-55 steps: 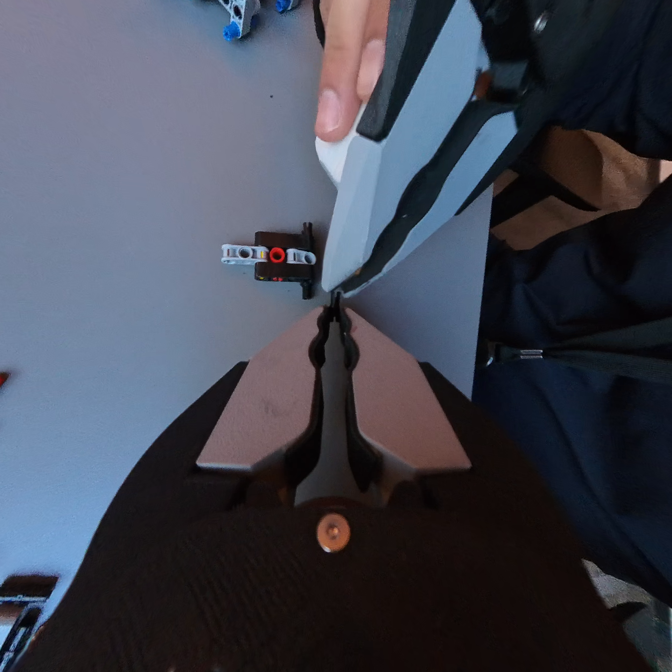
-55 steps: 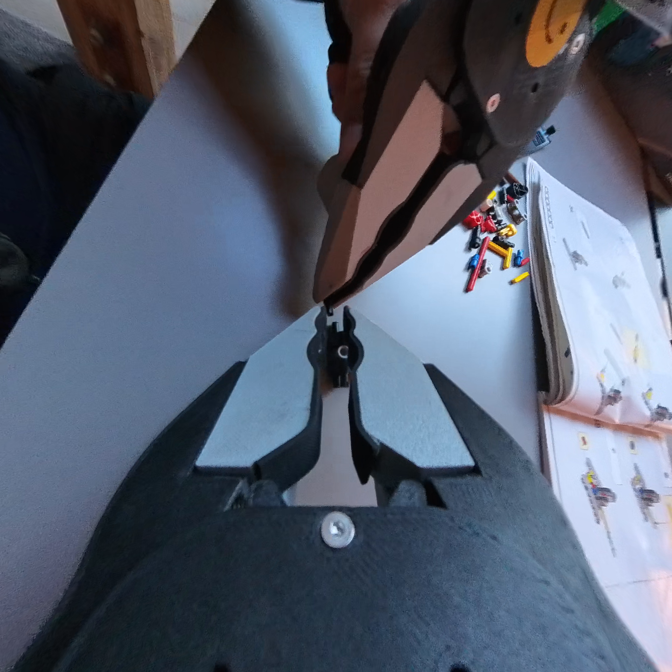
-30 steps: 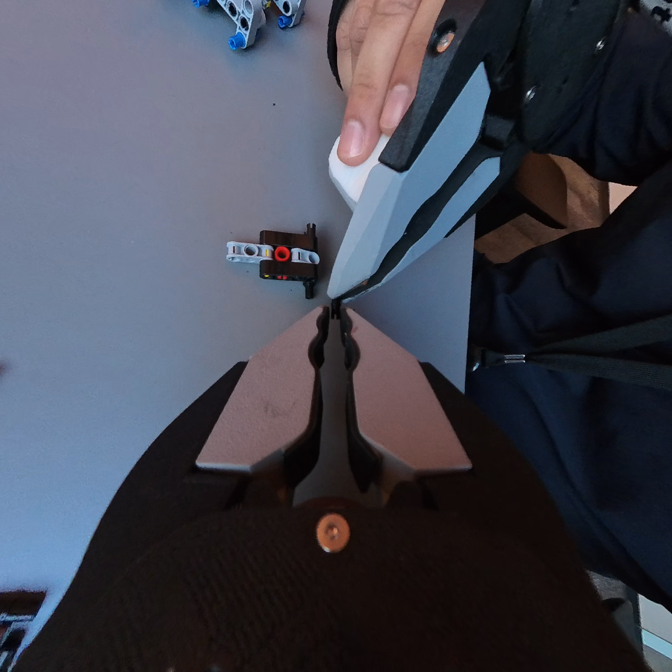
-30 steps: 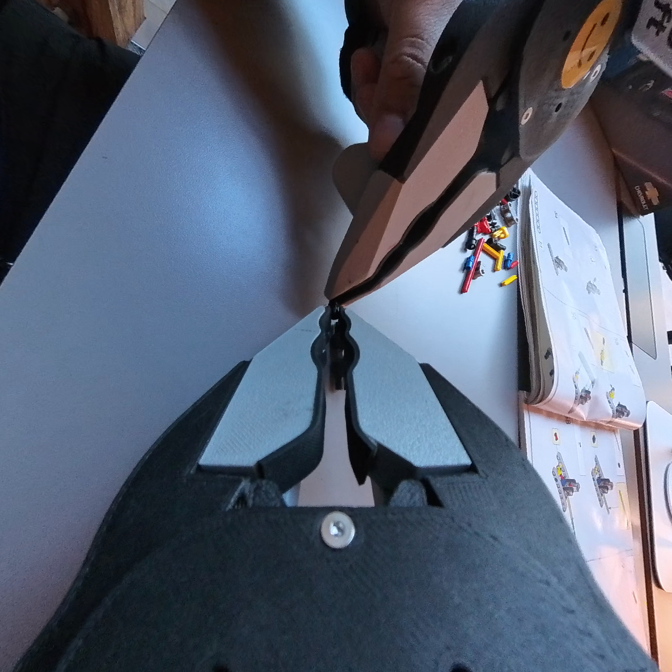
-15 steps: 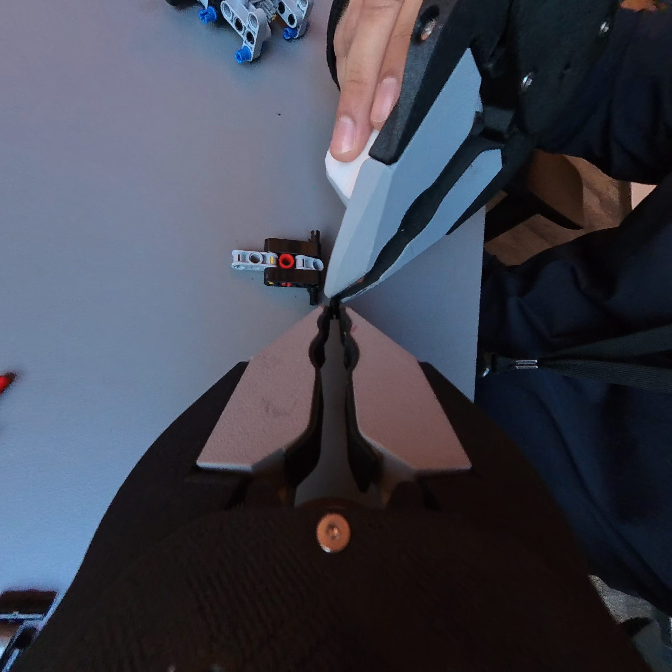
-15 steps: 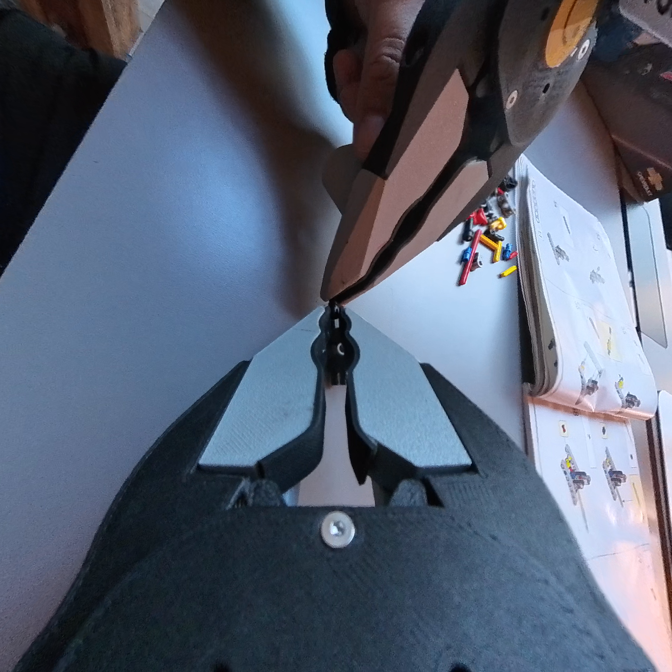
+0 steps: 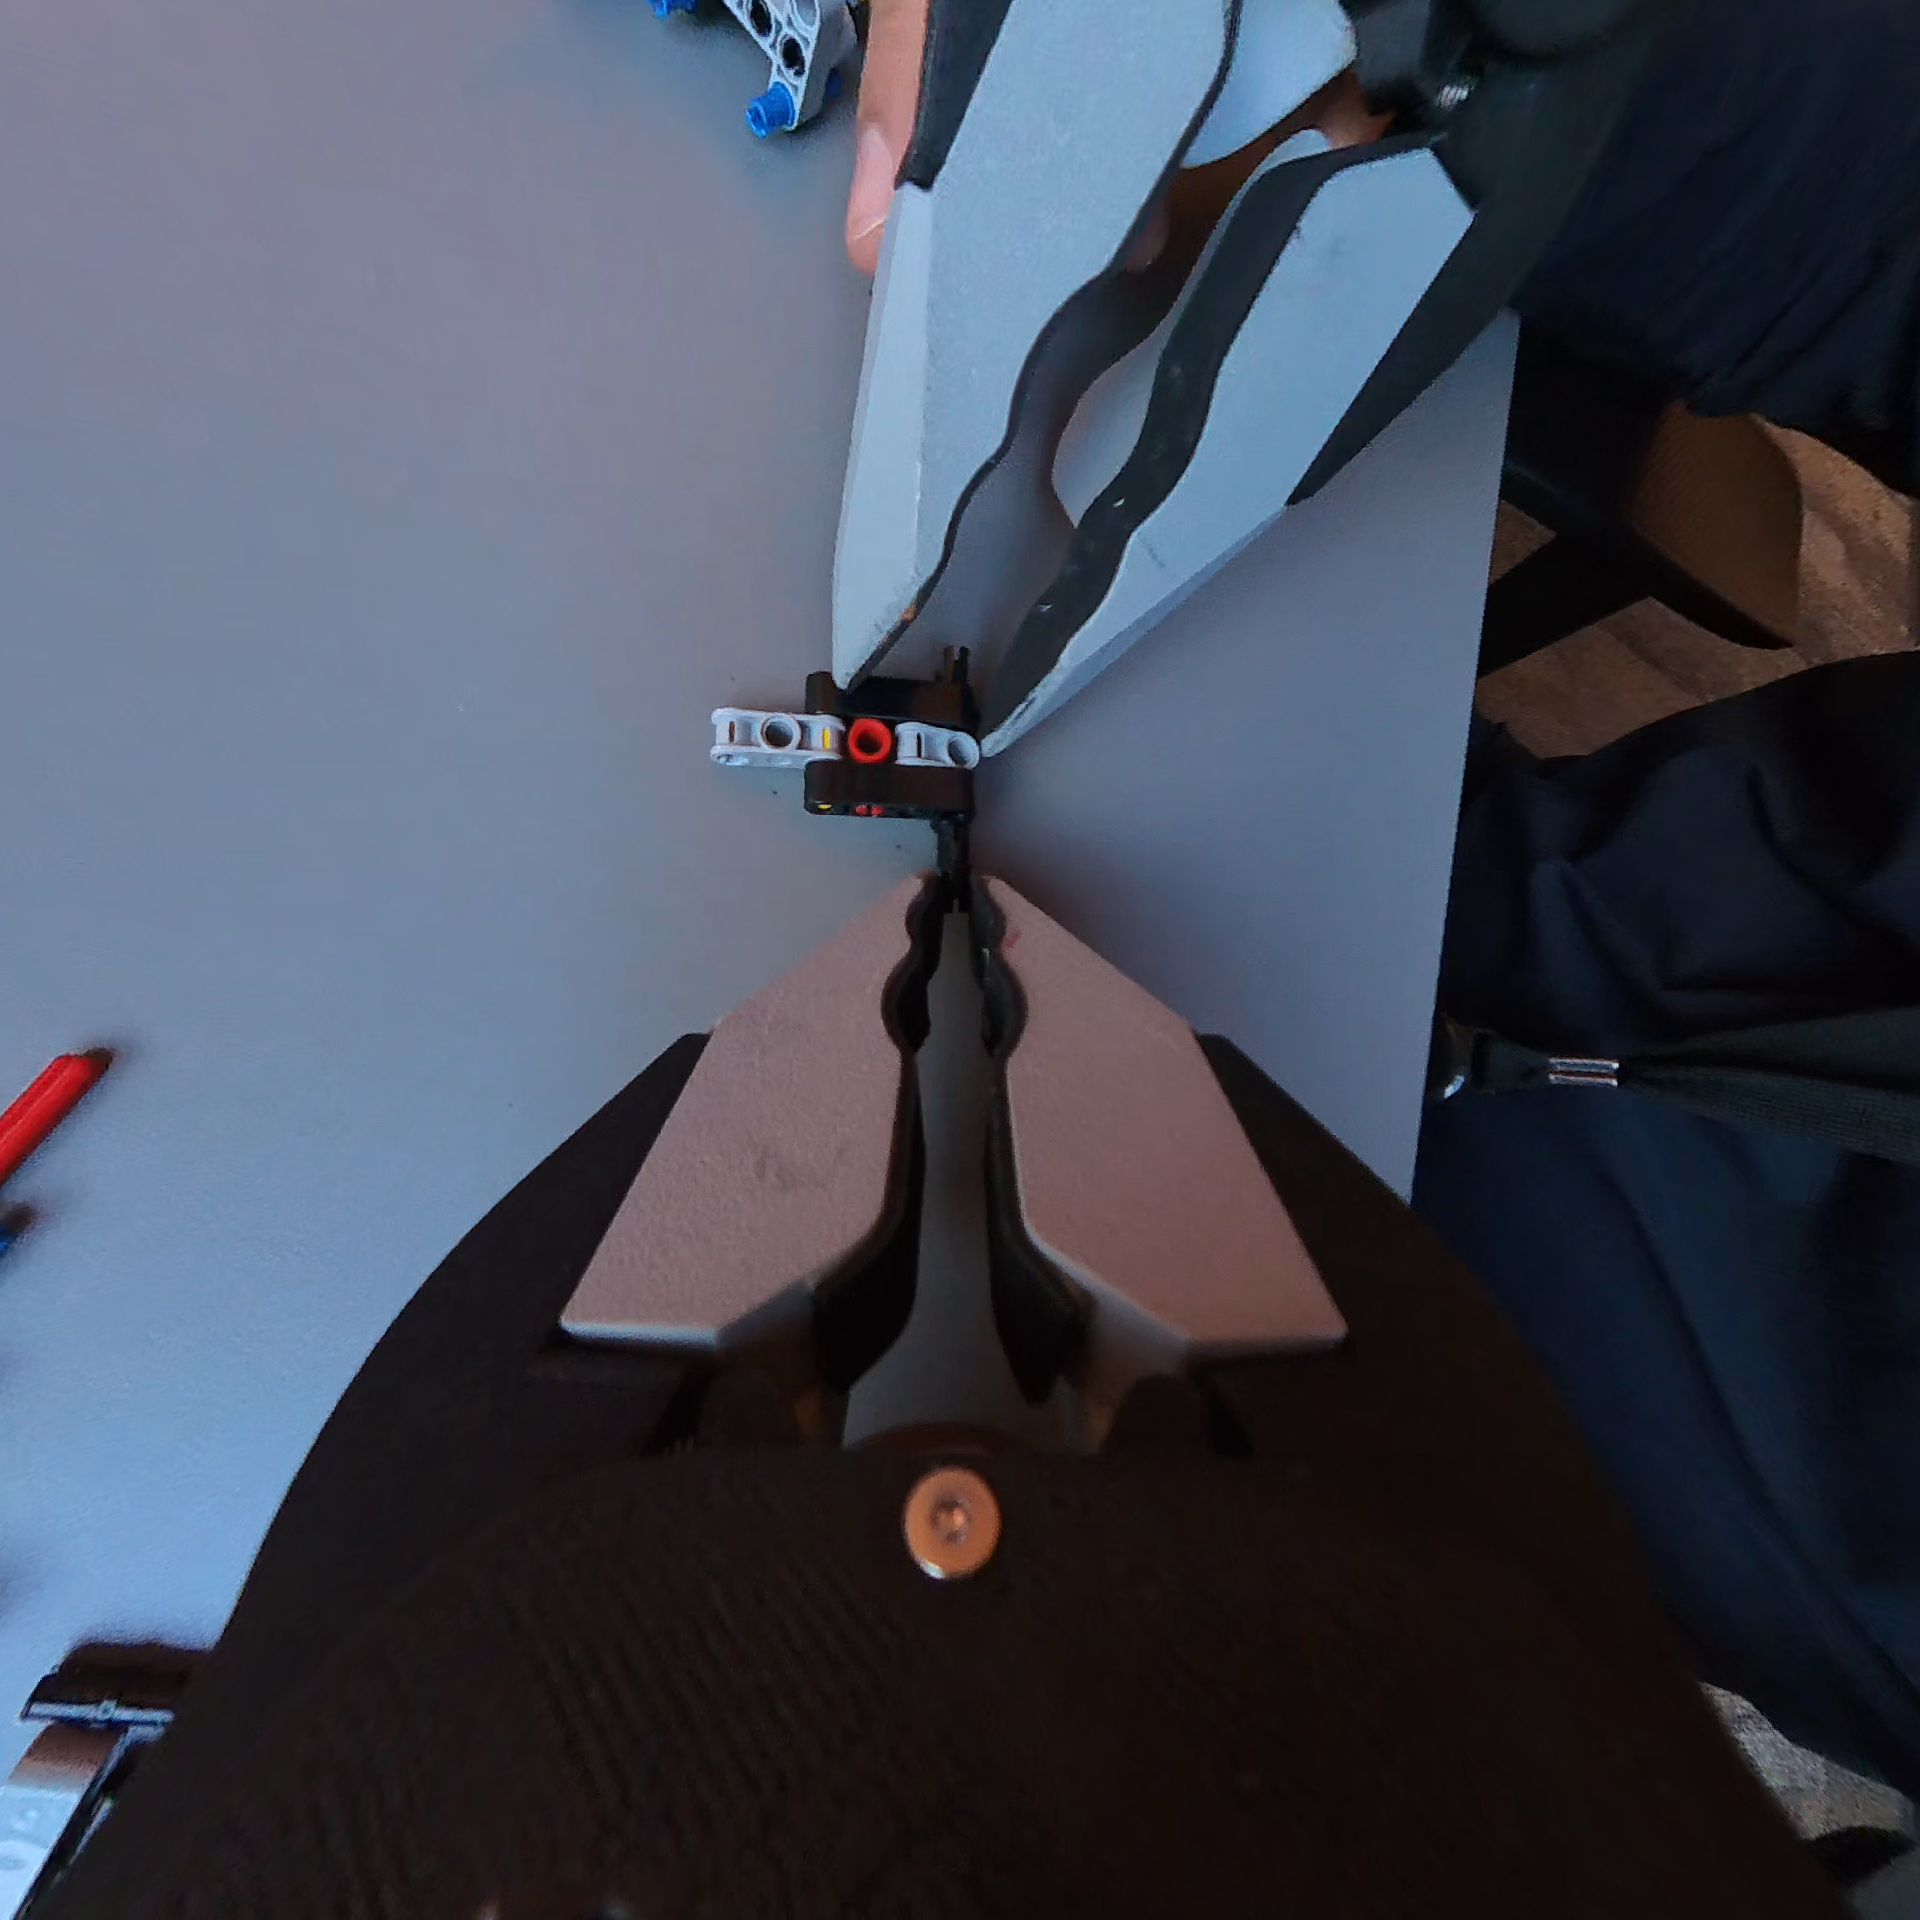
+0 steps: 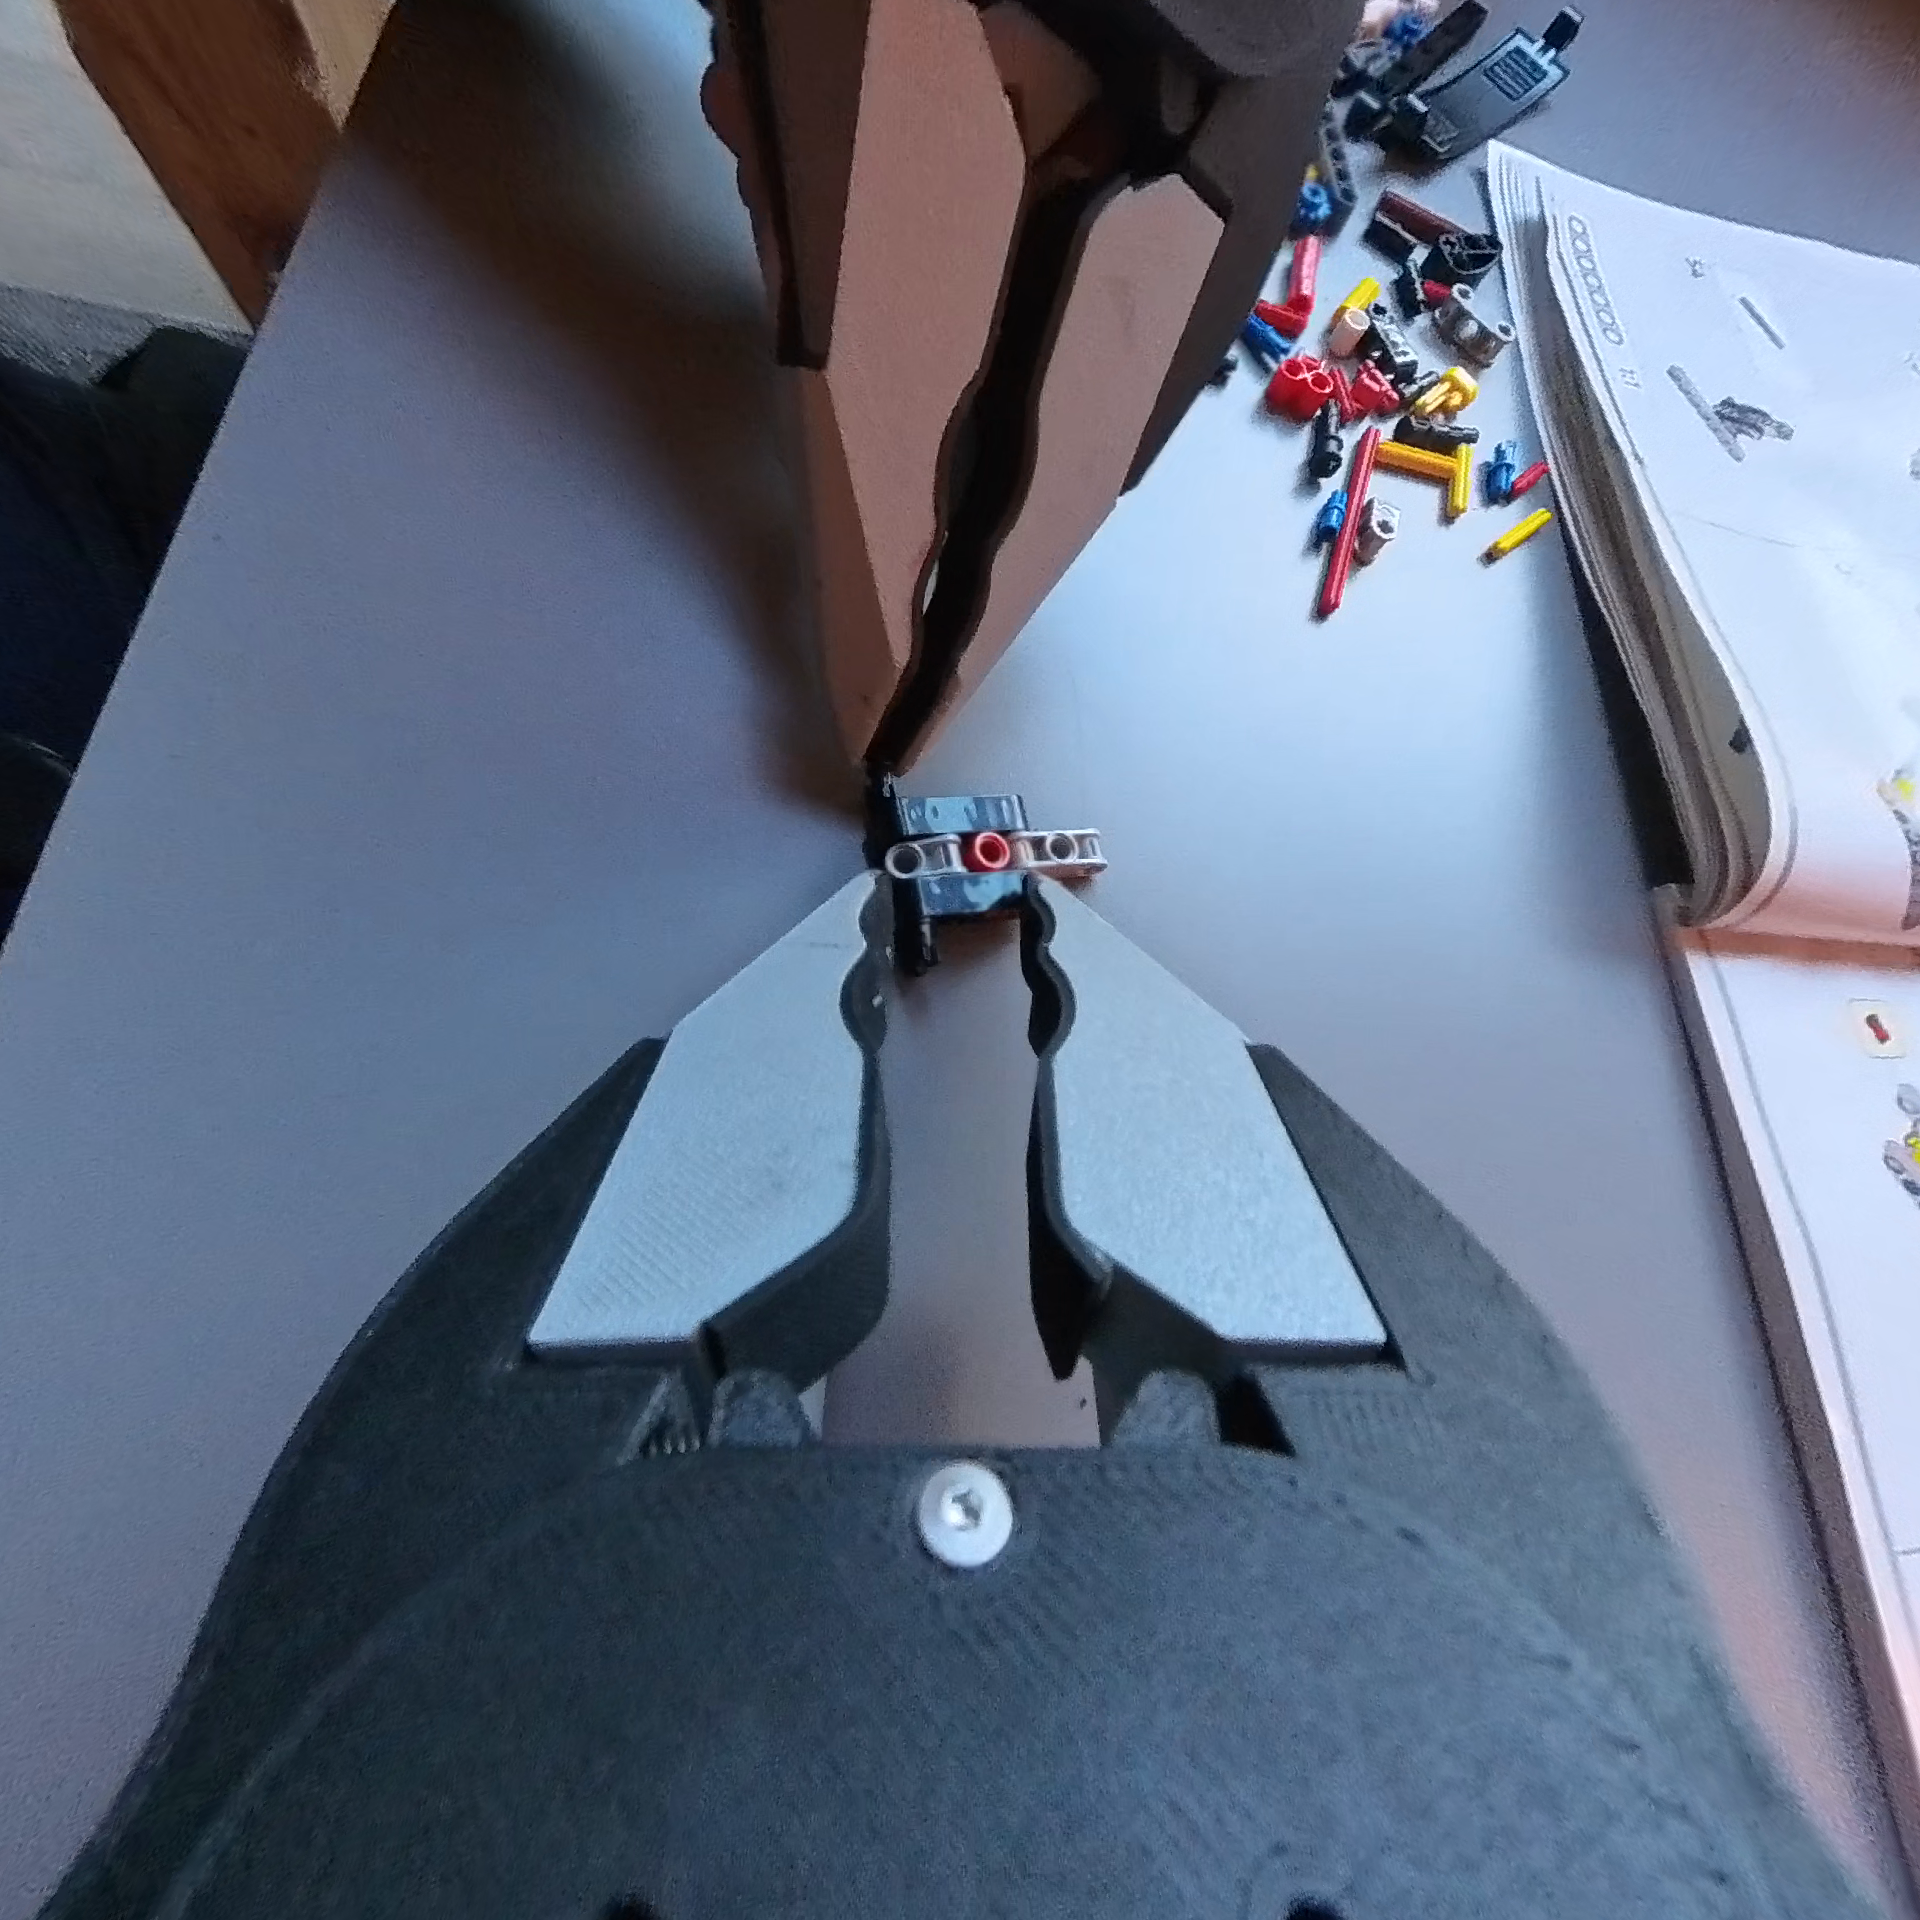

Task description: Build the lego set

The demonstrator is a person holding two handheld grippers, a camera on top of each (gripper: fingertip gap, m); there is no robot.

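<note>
Landmark: the small brick assembly, a black block crossed by a light grey holed beam with a red bush at its middle, lying on the grey table near the table's edge.

Left wrist view, left to right. Far left of the assembly, a red rod lies at the frame edge; up and left of the assembly, a grey piece with blue pins sits at the top border. The left gripper, with brown-faced fingers, points at the near side of the assembly, its jaws clenched on a thin black pin that reaches up to the assembly's right end. Beyond the assembly, the right gripper, with grey-faced fingers, comes down from above with its jaws parted, one tip at each side of the black block. A person's dark clothing fills the area right of the table edge.

Right wrist view, left to right. The right gripper's fingertips straddle the near side of the assembly; whether the pads press on the block cannot be told. The left gripper meets the assembly's far left corner. Well right of the assembly lies a scatter of loose coloured pieces, then an open instruction booklet.
</note>
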